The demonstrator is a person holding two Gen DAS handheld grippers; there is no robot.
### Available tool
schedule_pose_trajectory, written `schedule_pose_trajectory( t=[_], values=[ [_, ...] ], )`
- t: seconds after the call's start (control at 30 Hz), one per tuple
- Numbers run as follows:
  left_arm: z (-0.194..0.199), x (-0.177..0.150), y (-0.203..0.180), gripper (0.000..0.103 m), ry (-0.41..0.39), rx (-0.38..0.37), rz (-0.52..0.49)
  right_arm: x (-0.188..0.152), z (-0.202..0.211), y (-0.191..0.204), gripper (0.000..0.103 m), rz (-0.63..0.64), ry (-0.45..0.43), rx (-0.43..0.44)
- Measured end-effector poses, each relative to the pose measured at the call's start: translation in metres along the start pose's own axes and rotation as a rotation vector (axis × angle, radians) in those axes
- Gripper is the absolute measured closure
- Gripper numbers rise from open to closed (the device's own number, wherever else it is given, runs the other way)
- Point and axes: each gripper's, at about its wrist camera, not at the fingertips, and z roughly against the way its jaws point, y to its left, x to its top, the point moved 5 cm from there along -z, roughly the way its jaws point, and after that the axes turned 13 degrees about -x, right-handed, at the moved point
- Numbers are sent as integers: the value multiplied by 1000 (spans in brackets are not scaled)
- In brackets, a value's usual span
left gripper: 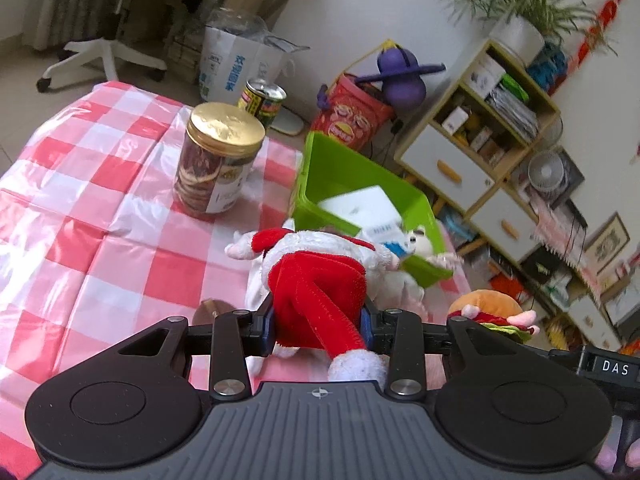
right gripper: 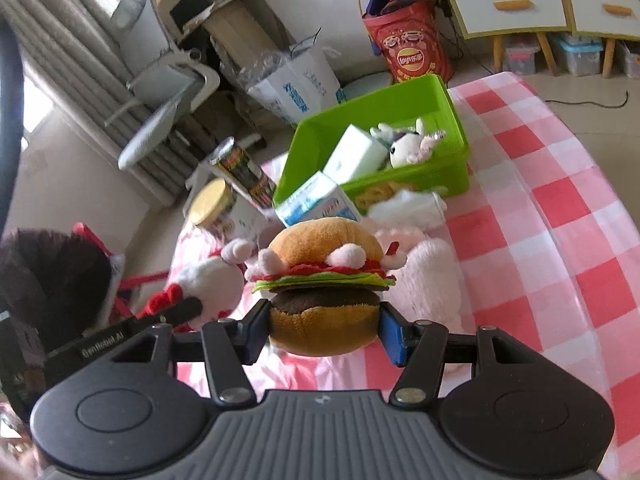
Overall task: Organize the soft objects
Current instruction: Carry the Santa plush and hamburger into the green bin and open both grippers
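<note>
I see a gold-lidded cookie jar (left gripper: 218,160) on my checkered bench (left gripper: 80,200), beside a tall can (left gripper: 262,100).

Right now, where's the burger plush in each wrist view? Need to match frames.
Left wrist: burger plush at lower right, beyond the left gripper, which is clamped on the red and white plush.
Right wrist: burger plush at centre, clamped in the right gripper.
Shared landmark: green bin beyond it on the table.
</note>
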Motion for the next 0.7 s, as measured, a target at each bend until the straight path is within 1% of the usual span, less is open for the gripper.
schedule_pose_trajectory(
  t=[0.07, 0.17, 0.27, 0.4, 0.47, 0.7],
  values=[
    [-2, 3, 1, 65, -25, -15, 11, 7, -3, -1, 72, -24, -13, 9],
    [-10, 9, 3, 65, -64, -39, 21, 20, -7, -3, 72, -52, -55, 8],
    [-21, 17, 5, 65, -85, -54, 44, 34, -12, -6, 72, -91, -88, 18],
    [-35, 25, 6, 65, -105, -71, 62, 53, -21, -13, 72, -132, -131, -8],
    [-42, 28, 4, 65, -107, -67, 55, 62, -25, -17, 72, -153, -145, -22],
    [-66, 52, -9, 65, -105, -59, 0, 87, -45, -38, 72, -266, -181, -15]
  ],
)
